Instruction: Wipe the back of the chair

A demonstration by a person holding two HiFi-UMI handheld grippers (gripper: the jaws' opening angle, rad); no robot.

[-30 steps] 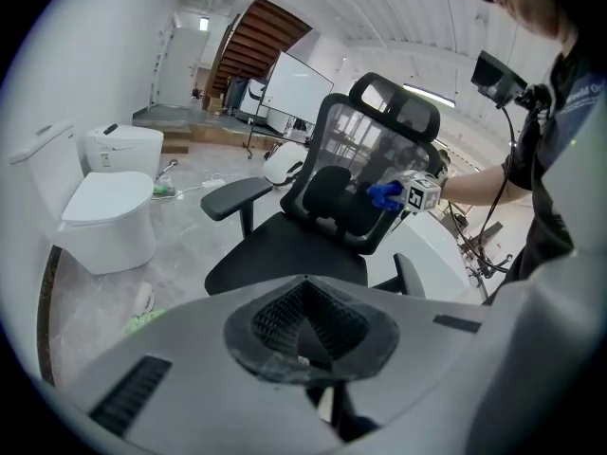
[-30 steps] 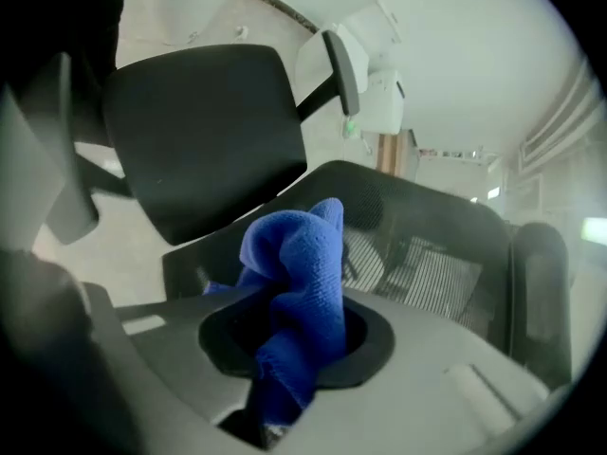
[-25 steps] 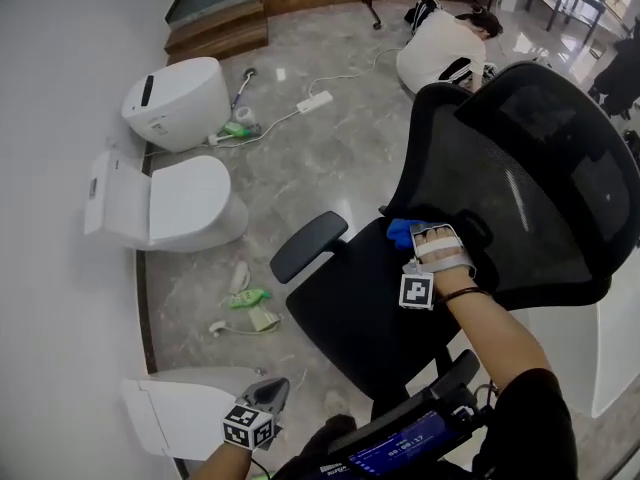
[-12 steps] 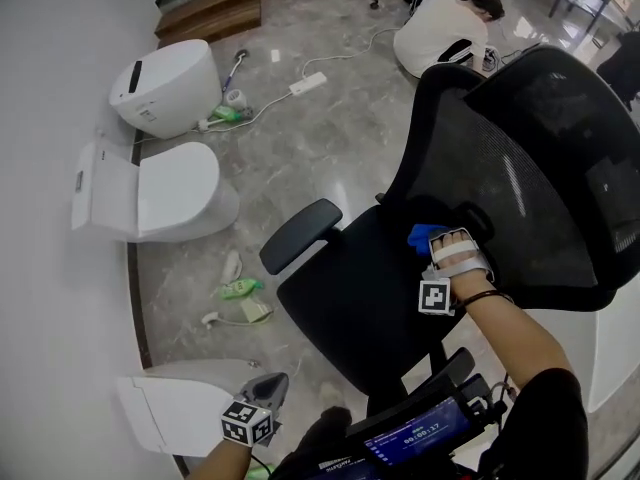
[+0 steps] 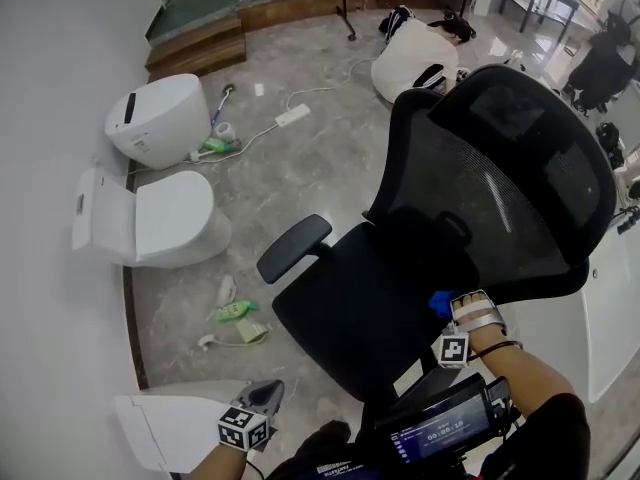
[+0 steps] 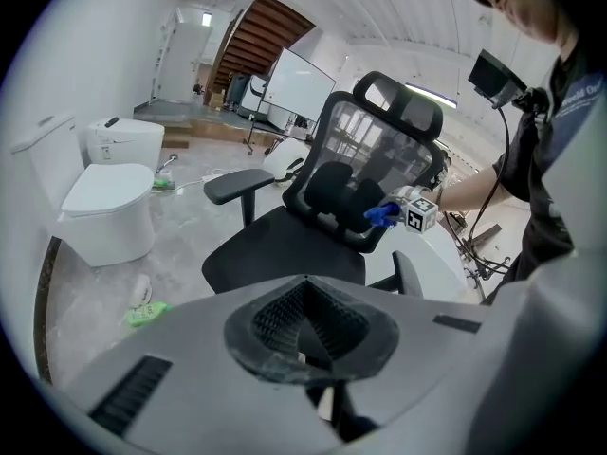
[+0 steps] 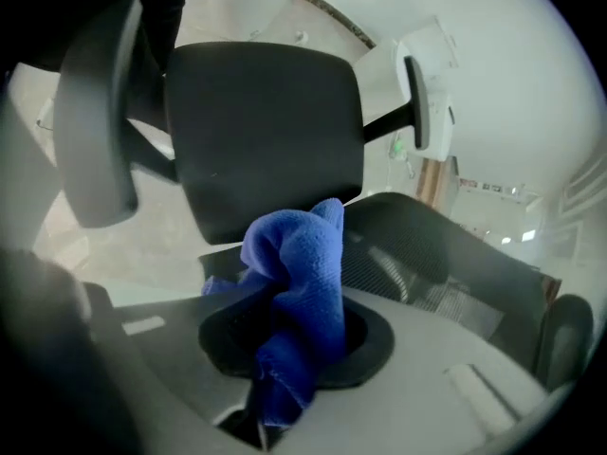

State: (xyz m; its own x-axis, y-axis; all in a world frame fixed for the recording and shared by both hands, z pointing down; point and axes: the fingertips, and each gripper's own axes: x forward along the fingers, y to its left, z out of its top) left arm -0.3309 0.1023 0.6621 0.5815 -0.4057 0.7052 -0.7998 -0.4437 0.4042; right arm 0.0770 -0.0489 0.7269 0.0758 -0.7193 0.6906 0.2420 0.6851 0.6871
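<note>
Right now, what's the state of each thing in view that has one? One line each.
right gripper: shut on the blue cloth.
blue cloth: bunched, clamped in the jaws, at the backrest's lower edge.
left gripper: shut, nothing between the jaws, held low, apart from the chair.
office chair: upright, seat bare.
near toilet: lid down.
far toilet: lid down.
chest screen: lit.

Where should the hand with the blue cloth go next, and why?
Probably raise the right gripper, shut on the blue cloth, onto the mesh chair back and sweep across. The cloth sits low, by the back's bottom edge, with most of the mesh above it.
</note>
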